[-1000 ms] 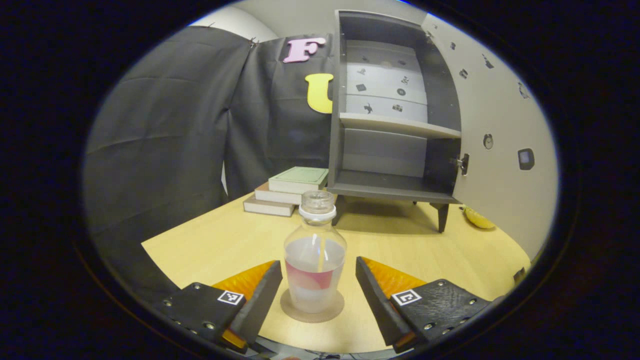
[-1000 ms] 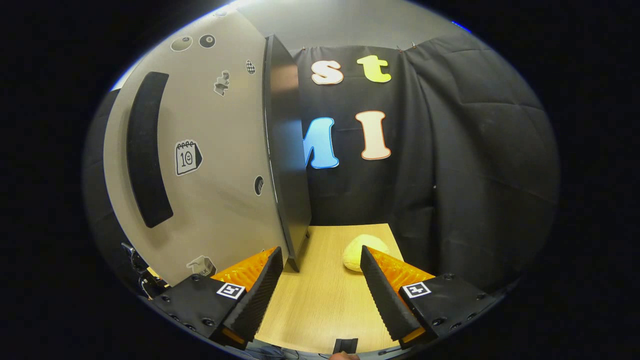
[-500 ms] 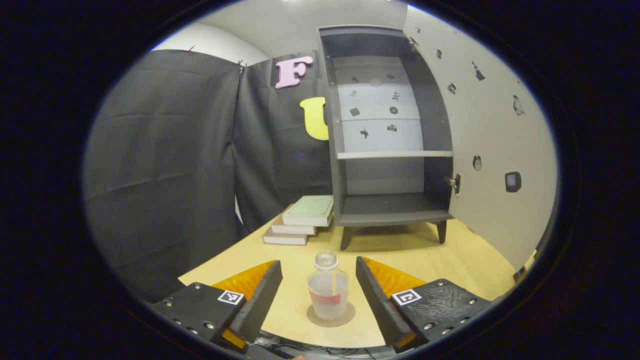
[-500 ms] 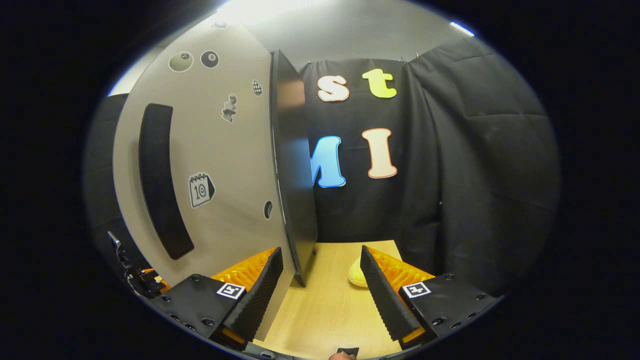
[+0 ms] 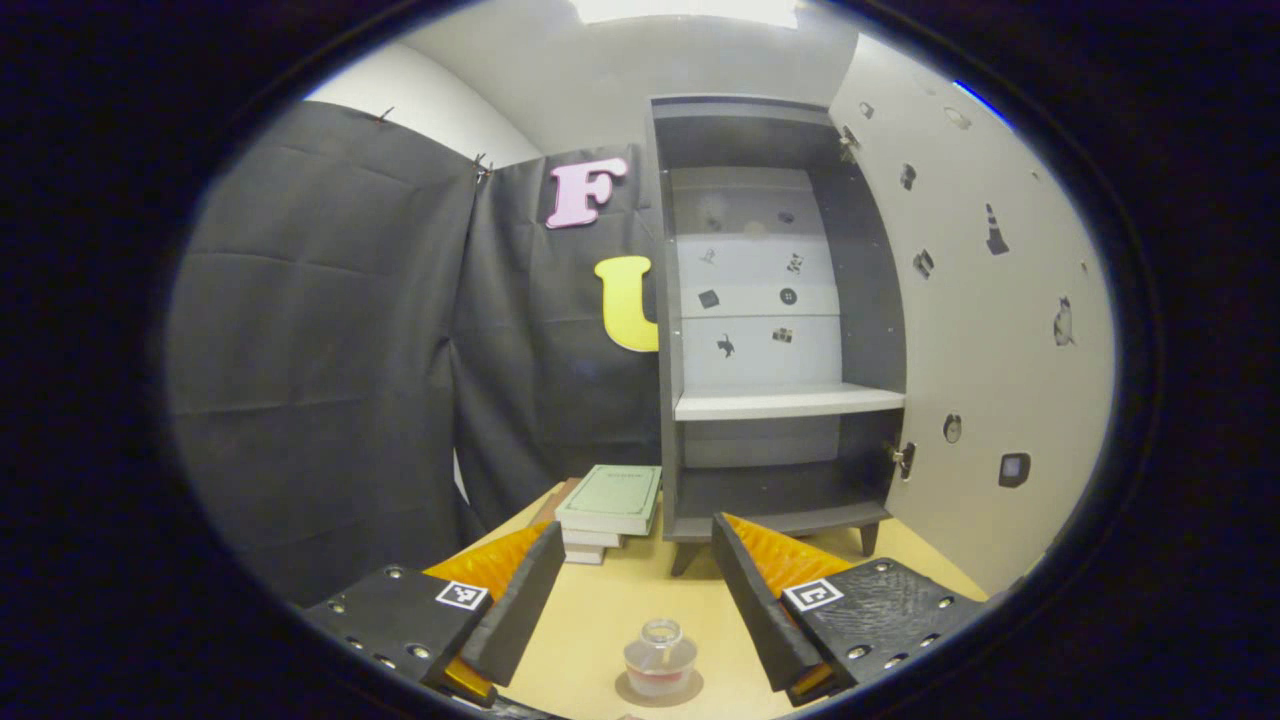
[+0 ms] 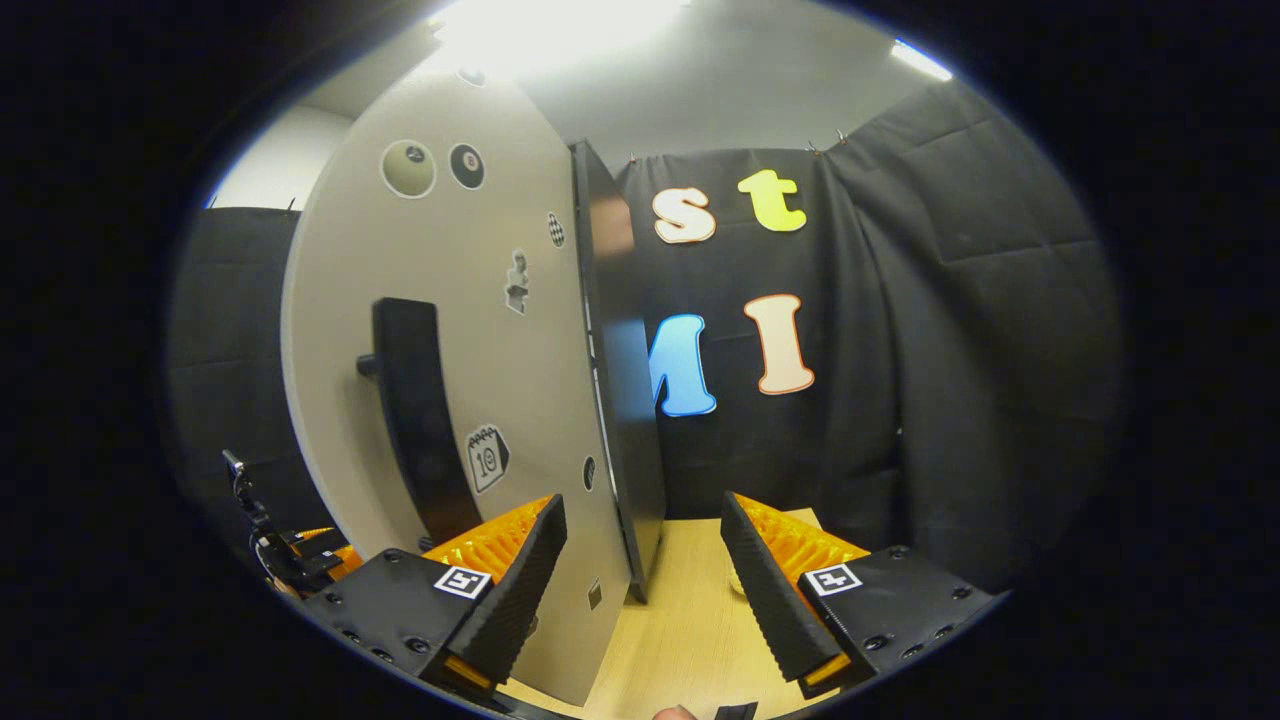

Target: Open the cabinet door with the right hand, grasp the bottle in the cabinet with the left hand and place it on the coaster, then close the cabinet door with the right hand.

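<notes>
Left gripper point(image 5: 632, 600): hanging with fingers spread, gripping nothing
Bottle point(image 5: 660, 657): standing on the coaster point(image 5: 635, 691); both lying on the wooden table point(image 5: 610, 610)
Right gripper point(image 6: 640, 590): fingers apart, straddling the cabinet door point(image 6: 500, 400)
Books point(image 5: 610, 500): stacked beside the open cabinet point(image 5: 780, 330)

Cabinet door point(image 6: 470, 340) outer face carries stickers: a calendar sticker point(image 6: 487, 457) reading "10", a black billiard-ball sticker point(image 6: 467, 166) with an "8". Square black-and-white coded markers sit on the right gripper point(image 6: 640, 570) and left gripper point(image 5: 632, 590) bodies, not readable as text. Book cover point(image 5: 612, 488) print too small to read.
</notes>
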`<state>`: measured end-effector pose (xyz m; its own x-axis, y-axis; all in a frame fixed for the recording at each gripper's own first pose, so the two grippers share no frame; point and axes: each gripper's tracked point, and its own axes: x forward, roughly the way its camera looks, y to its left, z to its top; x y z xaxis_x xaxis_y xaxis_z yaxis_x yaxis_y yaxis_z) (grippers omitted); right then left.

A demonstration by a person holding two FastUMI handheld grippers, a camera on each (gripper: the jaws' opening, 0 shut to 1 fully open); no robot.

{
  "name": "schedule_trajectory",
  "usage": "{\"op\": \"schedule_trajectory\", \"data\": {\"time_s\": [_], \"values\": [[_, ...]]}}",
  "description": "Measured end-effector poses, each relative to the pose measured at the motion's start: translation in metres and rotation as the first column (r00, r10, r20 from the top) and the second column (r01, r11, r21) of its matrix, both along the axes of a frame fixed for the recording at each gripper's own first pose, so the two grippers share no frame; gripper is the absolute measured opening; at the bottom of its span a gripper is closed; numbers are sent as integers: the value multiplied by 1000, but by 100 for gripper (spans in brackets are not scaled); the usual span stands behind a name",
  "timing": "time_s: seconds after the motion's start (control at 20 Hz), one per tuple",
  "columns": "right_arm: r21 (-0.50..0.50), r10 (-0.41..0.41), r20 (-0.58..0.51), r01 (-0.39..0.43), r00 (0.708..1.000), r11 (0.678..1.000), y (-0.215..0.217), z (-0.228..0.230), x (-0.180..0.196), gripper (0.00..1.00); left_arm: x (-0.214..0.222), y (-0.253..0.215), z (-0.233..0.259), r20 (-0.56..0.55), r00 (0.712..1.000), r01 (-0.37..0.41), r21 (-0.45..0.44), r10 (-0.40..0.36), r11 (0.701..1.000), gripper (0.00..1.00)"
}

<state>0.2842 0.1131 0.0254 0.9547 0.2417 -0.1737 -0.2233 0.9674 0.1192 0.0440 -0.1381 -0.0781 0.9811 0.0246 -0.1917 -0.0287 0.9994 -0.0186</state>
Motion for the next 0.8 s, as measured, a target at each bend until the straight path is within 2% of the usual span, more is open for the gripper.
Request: {"op": "schedule_trajectory", "data": {"time_s": [0.1, 0.15, 0.25, 0.3, 0.35, 0.4, 0.75, 0.8], "values": [[-91, -42, 46, 46, 998, 995, 0, 7, -2, 90, 7, 5, -2, -3, 1000, 28, 4, -28, 1000, 91], [-122, -63, 61, 70, 996, 990, 1, 9, -2, 95, 9, 10, -5, -15, 999, 38, 14, -38, 999, 89], [-125, -86, 52, 92, 995, 988, 7, 8, -2, 95, 15, 22, -5, -16, 999, 51, 26, -50, 998, 89], [-105, -90, 39, 94, 995, 990, 11, 7, -5, 90, 17, 26, -5, -13, 998, 57, 23, -57, 998, 89], [-89, -92, 31, 95, 995, 992, 17, 6, -4, 95, 17, 30, -5, -11, 998, 65, 16, -65, 998, 89], [-87, -90, 30, 92, 996, 992, 23, 6, -4, 95, 19, 34, -6, -10, 997, 71, 12, -71, 997, 91], [-95, 4, 19, -2, 1000, 996, 85, 7, -5, 95, 17, 78, -15, -31, 998, 51, -16, -51, 999, 89], [-99, 10, 25, -7, 1000, 995, 92, 10, -5, 91, 16, 85, -14, -30, 998, 46, -15, -46, 999, 89]]}}
